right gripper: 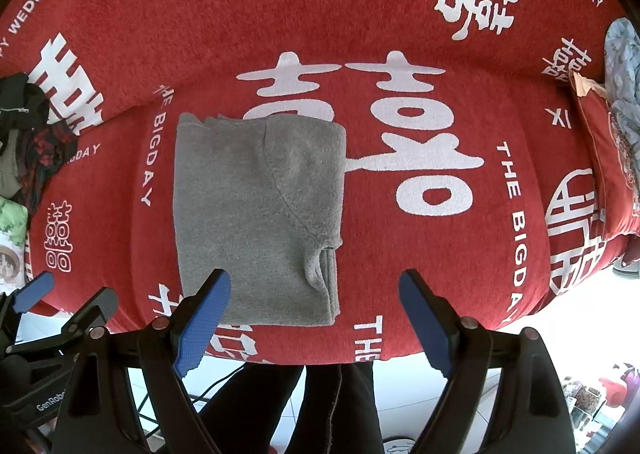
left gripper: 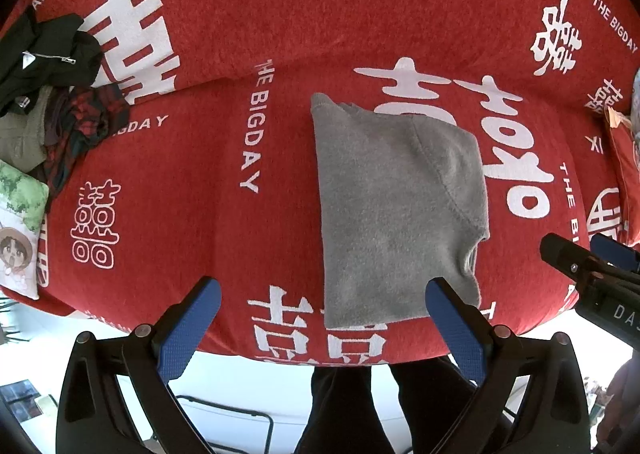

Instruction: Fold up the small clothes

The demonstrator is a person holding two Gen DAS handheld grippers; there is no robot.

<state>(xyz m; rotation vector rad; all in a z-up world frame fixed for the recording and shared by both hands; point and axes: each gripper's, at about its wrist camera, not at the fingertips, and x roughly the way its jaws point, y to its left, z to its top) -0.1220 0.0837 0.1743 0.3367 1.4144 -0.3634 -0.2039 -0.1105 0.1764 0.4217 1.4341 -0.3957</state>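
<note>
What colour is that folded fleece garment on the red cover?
Plain grey; the folded fleece garment shows best in the right wrist view.

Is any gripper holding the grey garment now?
No, the grey garment lies folded on the red cover, and both grippers' jaws stand open and empty.

We see right gripper point(right gripper: 314, 318) pointing down, blue pads point(right gripper: 204, 324) spread wide, nothing between them. Grey fleece garment point(right gripper: 256, 210) lies folded into rectangle on red blanket point(right gripper: 280, 14) with white characters and "THE BIGDAY" text; folded edges stacked at near right corner. Left pad overlaps garment's near left edge in view; we cannot tell contact. Left gripper point(right gripper: 60, 296) at near left edge, one blue pad visible. Dark clothes pile point(right gripper: 28, 126) far left. Red cushion point(right gripper: 612, 166) right. Person's dark trousers point(right gripper: 304, 406) near, below blanket edge.
</note>
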